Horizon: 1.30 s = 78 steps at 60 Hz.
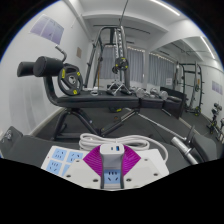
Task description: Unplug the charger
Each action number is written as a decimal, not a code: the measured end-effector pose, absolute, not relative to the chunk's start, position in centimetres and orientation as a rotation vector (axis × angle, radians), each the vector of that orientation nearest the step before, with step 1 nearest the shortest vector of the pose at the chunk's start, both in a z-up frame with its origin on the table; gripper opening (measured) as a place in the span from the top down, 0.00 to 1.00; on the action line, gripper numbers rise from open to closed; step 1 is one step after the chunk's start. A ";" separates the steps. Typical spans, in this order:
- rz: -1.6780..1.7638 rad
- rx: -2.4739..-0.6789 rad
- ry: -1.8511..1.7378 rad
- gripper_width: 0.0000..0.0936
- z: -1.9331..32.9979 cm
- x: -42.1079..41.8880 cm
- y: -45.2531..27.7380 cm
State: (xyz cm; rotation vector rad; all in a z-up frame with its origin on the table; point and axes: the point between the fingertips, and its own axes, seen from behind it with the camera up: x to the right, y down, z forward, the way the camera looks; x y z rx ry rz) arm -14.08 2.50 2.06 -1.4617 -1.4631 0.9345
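Observation:
A white power strip (62,160) lies on a dark table, running across just ahead of my fingers. A white charger cube (113,152) with blue ports stands plugged into it. My gripper (112,158) is over the strip. Its magenta pads (95,158) press on the charger from the left and the right, so it is shut on the charger. An empty socket (110,176) of the strip shows just below the charger, between the fingers. The strip's white cable (120,137) loops on the table beyond the charger.
Beyond the table is a gym room: a weight bench (120,98), a rack with a bar (110,50) and a black and yellow machine (66,78) on the left. The dark table top (40,135) stretches to both sides of the strip.

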 end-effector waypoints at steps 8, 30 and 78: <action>0.953 -1.475 -1.461 0.78 2.1 -14.0 2.4; 1.065 -1.354 -1.315 0.80 21.9 -9.5 11.5; 0.731 -1.694 -1.574 0.09 0.9 -6.3 23.0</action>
